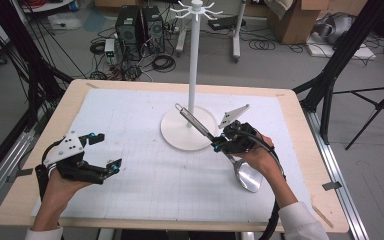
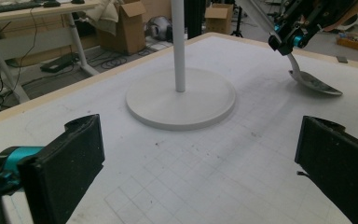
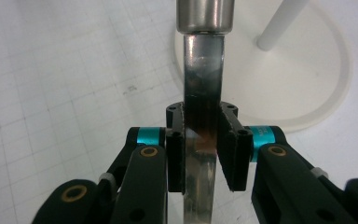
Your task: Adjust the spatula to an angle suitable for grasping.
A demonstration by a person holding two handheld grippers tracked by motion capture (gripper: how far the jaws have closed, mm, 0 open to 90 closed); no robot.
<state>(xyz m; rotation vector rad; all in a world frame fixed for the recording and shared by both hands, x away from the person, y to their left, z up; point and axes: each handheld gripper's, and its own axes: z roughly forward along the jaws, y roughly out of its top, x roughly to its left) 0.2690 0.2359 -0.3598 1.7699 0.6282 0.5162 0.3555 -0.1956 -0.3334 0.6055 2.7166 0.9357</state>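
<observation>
right gripper (image 1: 219, 145): jaws clamped on the ladle (image 1: 247, 175) handle.
left gripper (image 1: 105, 150): jaws wide, empty.
advice: lift handle loop toward stand (image 1: 192, 65) hooks at 12 o'clock, keeping the bowl from swinging.

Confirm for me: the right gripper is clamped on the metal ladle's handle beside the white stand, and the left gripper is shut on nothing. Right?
Not quite. The left gripper is open, not shut: the left gripper view shows its two black jaws wide apart over the bare table. The rest holds: the right gripper is clamped on the metal ladle handle beside the white stand.
</observation>
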